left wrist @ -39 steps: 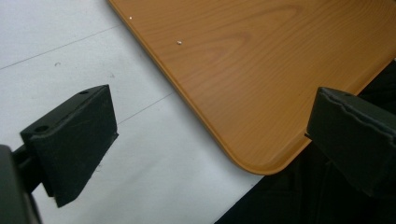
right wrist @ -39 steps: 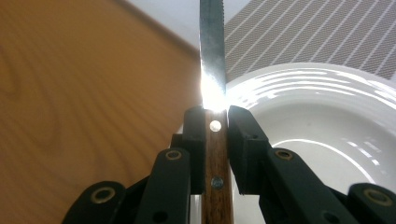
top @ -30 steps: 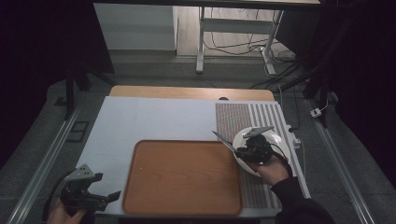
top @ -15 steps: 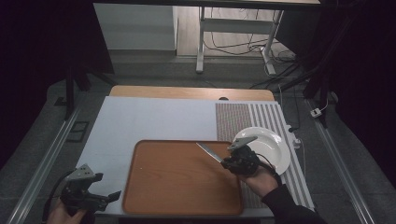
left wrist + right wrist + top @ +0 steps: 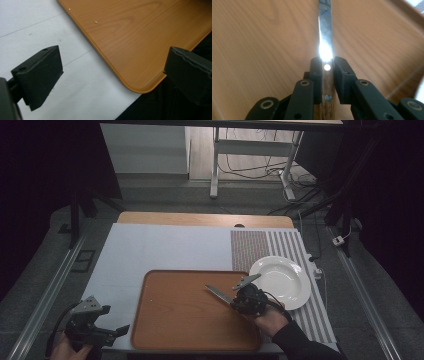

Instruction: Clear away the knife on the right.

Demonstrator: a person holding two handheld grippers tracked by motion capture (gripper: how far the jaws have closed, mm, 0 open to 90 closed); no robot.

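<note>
A dim room surrounds a table covered by a pale grey mat (image 5: 165,250), on which lies a rectangular wooden tray (image 5: 185,315). The right gripper (image 5: 239,299) pinches the wooden handle of a steel-bladed knife (image 5: 218,293) over the tray; its long axis runs straight ahead of the jaws, blade tip pointing away from them. A round white plate (image 5: 282,280) sits just behind that gripper. The left gripper (image 5: 120,330) hangs spread, empty, beside the tray's near corner. No writing is legible.
</note>
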